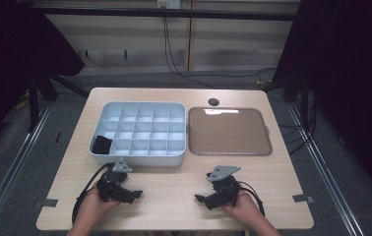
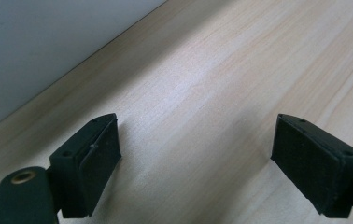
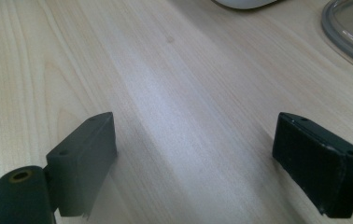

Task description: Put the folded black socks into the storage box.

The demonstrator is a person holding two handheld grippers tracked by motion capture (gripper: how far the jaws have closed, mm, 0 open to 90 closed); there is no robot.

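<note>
**Both grippers rested open on the table in front of the divided tray**

The left gripper point(image 1: 125, 192) lay low on the pale wooden table point(image 1: 174, 196), held in the person's left hand point(image 1: 91, 209), just in front of the near wall of the light grey plastic organiser tray point(image 1: 137, 160) with its grid of small compartments. In the left gripper view its two black jaws stood wide apart with bare wood between them and nothing gripped; the tray's grey wall point(image 2: 39, 51) rose at the upper left of that view, close by but not touching the jaws.

The right gripper point(image 1: 208, 199) lay well apart from the left one, farther along the near edge of the table, held in the person's right hand point(image 1: 245, 209). In the right gripper view its jaws were equally spread, and empty, with only the wood grain between them. A rounded corner of the clear, brown-tinted flat lid point(image 3: 352, 32) showed at the upper right of that view.

In the high view the tray sat toward the left-centre of the table, and the lid point(image 1: 229, 132) lay flat just beside it on its right. A small black object point(image 1: 102, 144) sat in the tray's near-left corner compartment; what it was could not be told. The other compartments looked unfilled. A dark round hole point(image 1: 214, 102) marked the table beyond the lid.
</note>
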